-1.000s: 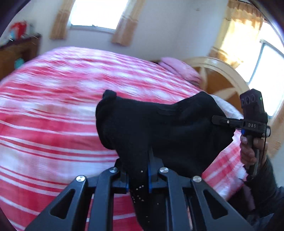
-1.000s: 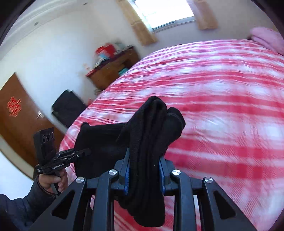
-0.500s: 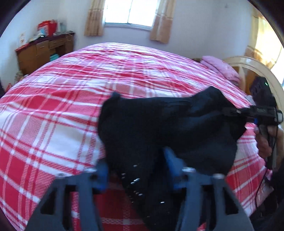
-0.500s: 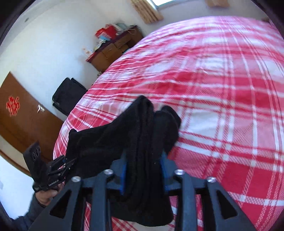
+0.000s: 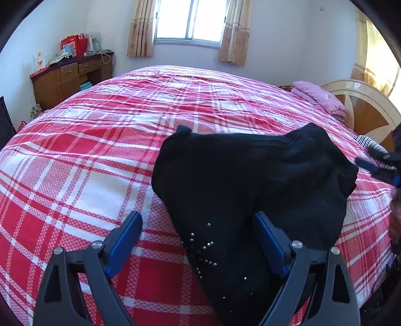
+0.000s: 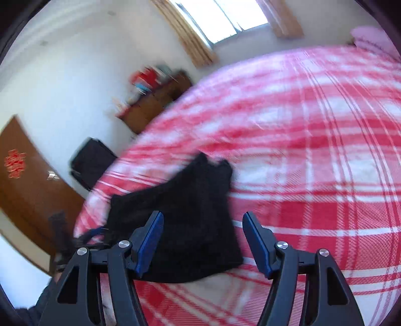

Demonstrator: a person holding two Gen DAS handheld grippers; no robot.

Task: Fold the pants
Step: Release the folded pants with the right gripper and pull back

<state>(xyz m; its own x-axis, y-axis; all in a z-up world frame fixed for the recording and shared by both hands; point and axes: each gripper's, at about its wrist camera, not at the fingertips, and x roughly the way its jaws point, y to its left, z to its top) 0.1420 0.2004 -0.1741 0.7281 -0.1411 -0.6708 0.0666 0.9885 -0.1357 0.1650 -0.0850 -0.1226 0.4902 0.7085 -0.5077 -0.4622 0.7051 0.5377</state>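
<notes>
Bedroom bed (image 5: 82, 160) now carries the black pants (image 5: 250, 180), released by both the left gripper (image 5: 198, 240) and right gripper (image 6: 203, 238), jaws spread wide, fold laid down.

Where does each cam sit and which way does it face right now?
Left wrist: on the left gripper, facing across the plaid bed to the window; own open fingers frame the black pants; right gripper at right edge.
Right wrist: on the right gripper, facing over the bed toward the door; blurred; open fingers over the pants; left gripper low left.
Shared: pants, bed, dresser.
</notes>
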